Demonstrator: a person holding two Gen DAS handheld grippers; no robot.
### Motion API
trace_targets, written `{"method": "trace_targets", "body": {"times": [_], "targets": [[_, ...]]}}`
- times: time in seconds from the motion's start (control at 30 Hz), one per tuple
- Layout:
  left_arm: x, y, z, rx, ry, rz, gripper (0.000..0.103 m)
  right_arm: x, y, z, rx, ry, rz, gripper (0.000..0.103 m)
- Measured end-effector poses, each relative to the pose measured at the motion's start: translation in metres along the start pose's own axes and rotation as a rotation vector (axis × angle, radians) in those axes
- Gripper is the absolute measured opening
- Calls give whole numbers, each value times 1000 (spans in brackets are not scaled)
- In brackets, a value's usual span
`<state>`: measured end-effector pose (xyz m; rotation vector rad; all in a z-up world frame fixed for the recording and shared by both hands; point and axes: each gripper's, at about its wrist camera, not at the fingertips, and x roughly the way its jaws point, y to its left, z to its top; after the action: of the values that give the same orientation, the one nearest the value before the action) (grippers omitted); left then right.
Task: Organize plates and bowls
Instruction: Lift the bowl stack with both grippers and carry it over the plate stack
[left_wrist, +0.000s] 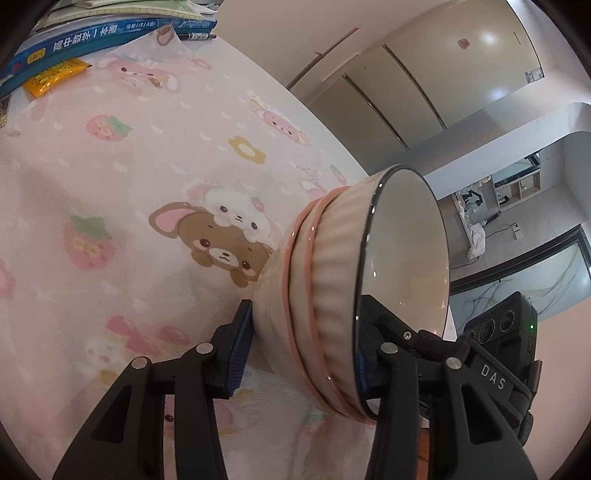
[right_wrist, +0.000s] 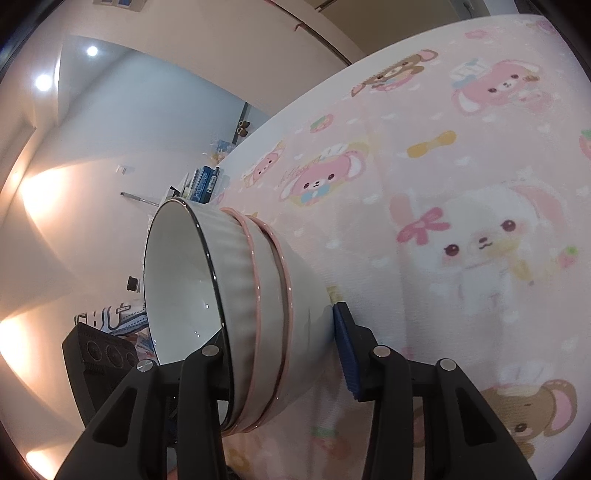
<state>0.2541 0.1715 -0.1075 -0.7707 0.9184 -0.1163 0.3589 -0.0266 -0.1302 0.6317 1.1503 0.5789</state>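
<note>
A stack of three nested bowls (left_wrist: 332, 295) fills the middle of both views: a white ribbed bowl with a dark rim on top and two pink-rimmed bowls under it. My left gripper (left_wrist: 303, 354) is shut on one side of the stack, with one finger inside the top bowl and its blue pad (left_wrist: 238, 350) against the bottom bowl's outside. From the opposite side, my right gripper (right_wrist: 284, 354) is shut on the bowl stack (right_wrist: 251, 314) the same way. The stack is over the pink cartoon tablecloth (left_wrist: 129, 221); whether it touches the cloth I cannot tell.
Books (left_wrist: 92, 37), a yellow packet (left_wrist: 55, 75) and a pen (left_wrist: 195, 36) lie at the table's far corner. The table edge (left_wrist: 295, 99) runs close beside the stack, with floor and cabinets beyond. The other gripper's camera body (left_wrist: 498, 332) shows behind the bowls.
</note>
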Motion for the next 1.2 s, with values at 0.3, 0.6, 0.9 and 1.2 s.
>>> {"method": "trace_targets", "body": {"times": [0.3,0.6,0.9,1.2], "targets": [[-19,-17,-2,76,-71,14,46,-15,14,-1,-15,-11,26,43],[-37,-47,-1,111,-42,49,47,-40,21,-8,25,3,36,43],[-71,-110,-19,194,-51,23,47,-122,36,-20,39,-72,62,43],[-78,-173,-48,259,-15,-51,47,-210,31,-34,63,-154,11,43]]}}
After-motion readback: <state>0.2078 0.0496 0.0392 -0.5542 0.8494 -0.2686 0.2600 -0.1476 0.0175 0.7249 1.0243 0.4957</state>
